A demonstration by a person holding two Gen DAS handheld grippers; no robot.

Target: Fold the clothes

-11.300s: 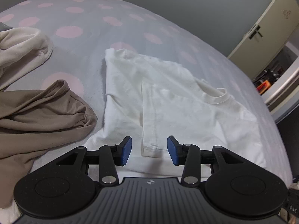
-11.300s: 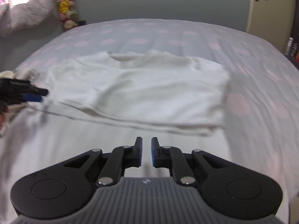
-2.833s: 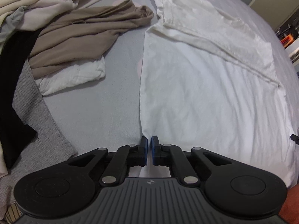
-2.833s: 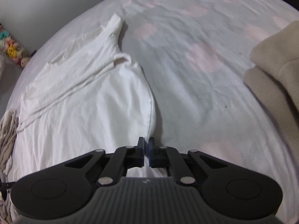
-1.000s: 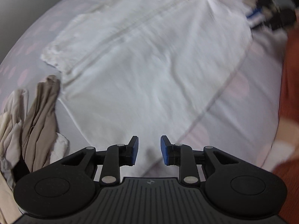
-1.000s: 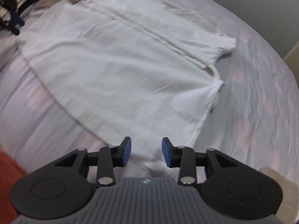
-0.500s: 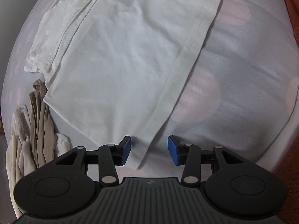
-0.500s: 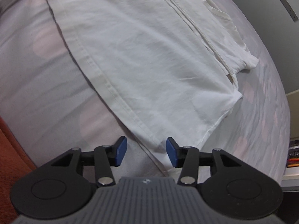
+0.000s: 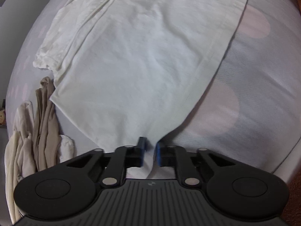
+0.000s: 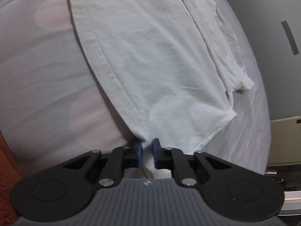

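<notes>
Crumpled beige and cream clothes (image 9: 33, 124) heaped at far left, soft and creased; white cotton shirt (image 9: 143, 60) spread flat on dotted grey sheet (image 9: 259, 86), stitched hem running diagonally, sleeves folded in; left gripper (image 9: 150, 151) pinching one hem corner, narrow gap; right gripper (image 10: 146, 153) likewise pinching the other corner.

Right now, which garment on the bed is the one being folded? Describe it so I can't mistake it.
On the grey bedspread with pink dots, it is the big white T-shirt spread flat in the middle. The left hand-held gripper and right hand-held gripper each pinch its hem. The beige clothes lie bunched beside it.
</notes>
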